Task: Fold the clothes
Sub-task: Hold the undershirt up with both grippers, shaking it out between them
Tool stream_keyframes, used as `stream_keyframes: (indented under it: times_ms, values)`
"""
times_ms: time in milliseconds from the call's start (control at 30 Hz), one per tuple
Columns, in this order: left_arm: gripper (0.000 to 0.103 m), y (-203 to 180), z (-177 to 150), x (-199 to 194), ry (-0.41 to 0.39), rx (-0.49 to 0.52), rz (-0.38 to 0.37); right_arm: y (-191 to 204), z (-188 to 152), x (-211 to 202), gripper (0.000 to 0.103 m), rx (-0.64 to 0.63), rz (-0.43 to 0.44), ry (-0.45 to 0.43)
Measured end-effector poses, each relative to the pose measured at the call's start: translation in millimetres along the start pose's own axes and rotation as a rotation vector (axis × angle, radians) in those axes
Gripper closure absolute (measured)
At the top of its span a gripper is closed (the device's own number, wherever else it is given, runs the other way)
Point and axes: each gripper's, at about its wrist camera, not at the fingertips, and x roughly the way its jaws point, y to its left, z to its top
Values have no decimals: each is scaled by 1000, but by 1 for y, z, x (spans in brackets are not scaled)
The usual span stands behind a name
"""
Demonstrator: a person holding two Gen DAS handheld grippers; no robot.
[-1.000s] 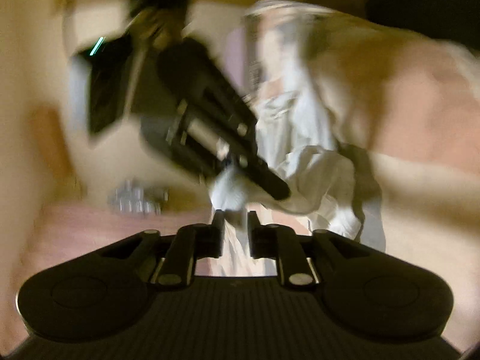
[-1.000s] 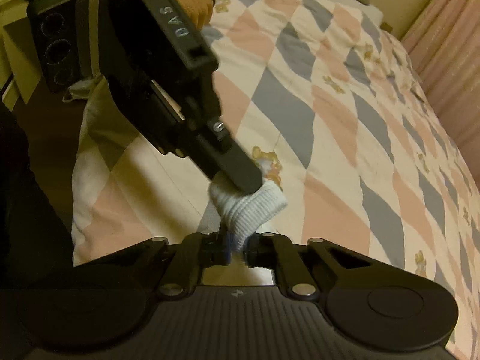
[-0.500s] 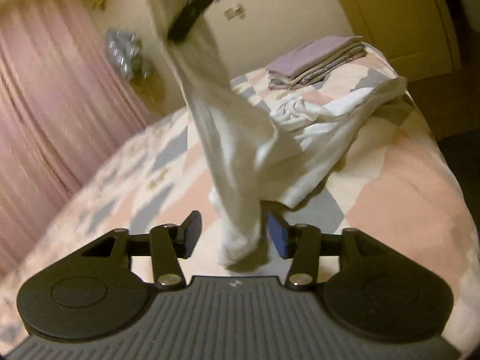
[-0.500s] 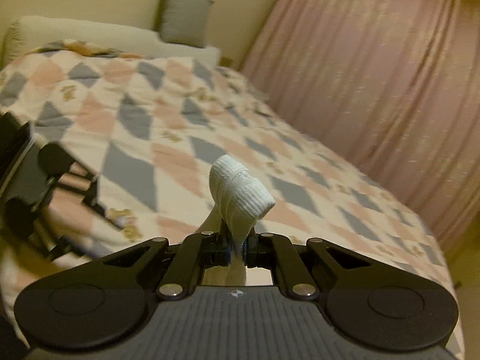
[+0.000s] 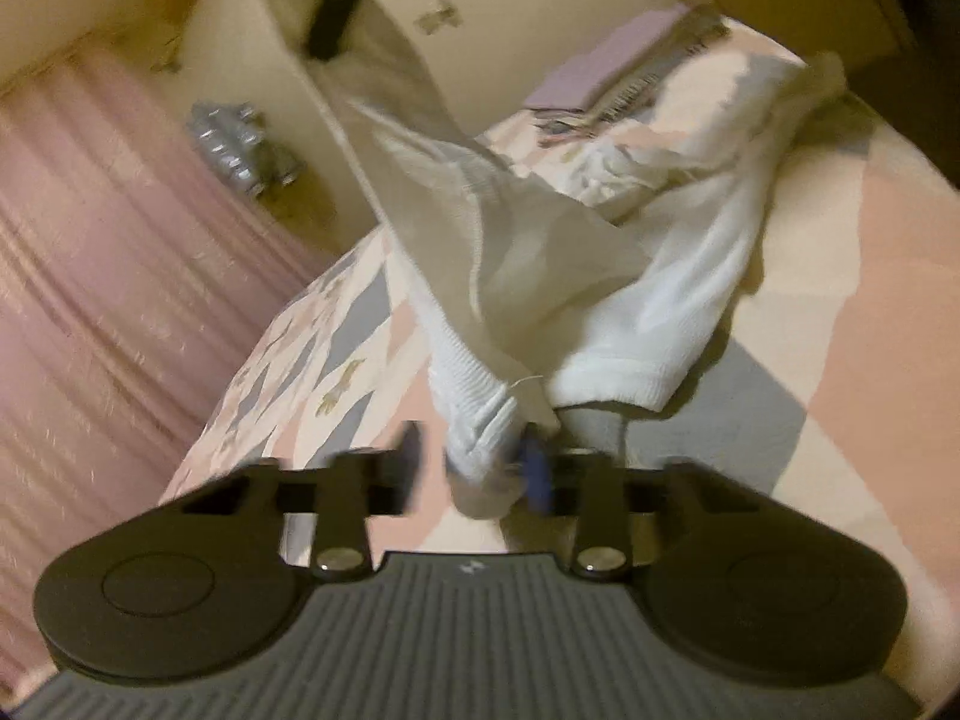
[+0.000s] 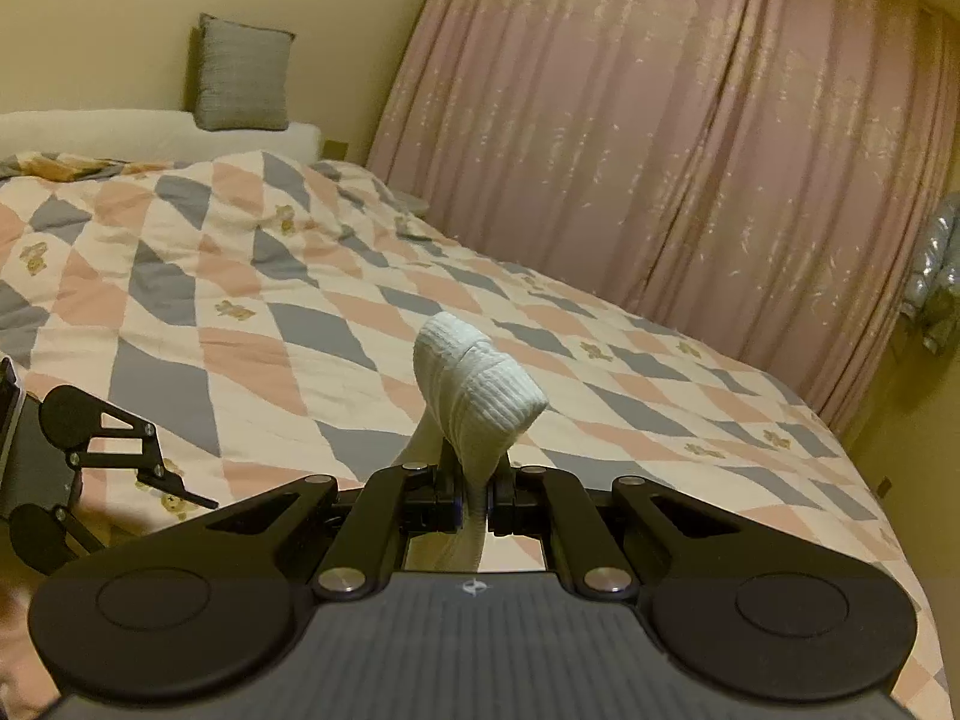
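1. The white garment [image 5: 540, 276] hangs in the air over the foot of the bed [image 6: 180, 324], stretched between the two hand-held tools, with its slack middle drooping toward a second heap of white clothes [image 5: 690, 276] on the quilt.
2. The right gripper [image 6: 473, 495] is clenched on one ribbed cuff of that garment; the cuff stands up above the jaws like a small knob.
3. The left gripper [image 5: 474, 468] is closing its jaws around the other ribbed end. That end sits right between the blurred fingers [image 5: 537, 471], touching the one on the right of the view, though I cannot say both are pressing yet.
4. From the left tool, the cloth runs up and away to the right tool's black finger at the top of that view, so the long axis is a steep diagonal, low at the left hand, high at the right.
5. The left hand is nearer the low end. The next move, I judge, depends on both ends being held so the length can be pulled straight.
6. A folded stack [image 5: 624, 72] waits at the bed's far corner.
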Motion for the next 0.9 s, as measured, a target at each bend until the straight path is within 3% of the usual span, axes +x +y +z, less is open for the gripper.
stream_keyframes:
  times_ms: [133, 233, 333, 567, 700, 900]
  values:
    - [96, 31, 8, -17, -55, -137, 58, -3, -5, -1, 97, 14, -11, 7]
    - [97, 70, 18, -47, -115, -314, 152, -2, -5, -14, 97, 24, -33, -4]
    - [97, 106, 37, -79, -165, -409, 225, 5, 4, -36, 97, 23, -63, -43]
    - [97, 161, 109, -168, -272, -418, 411, 31, 45, -116, 98, -18, -186, -186]
    - [97, 165, 145, -219, -303, -328, 491, 44, 57, -170, 98, -13, -252, -283]
    - [97, 169, 181, -268, -329, -276, 570, 64, 65, -234, 99, 6, -268, -406]
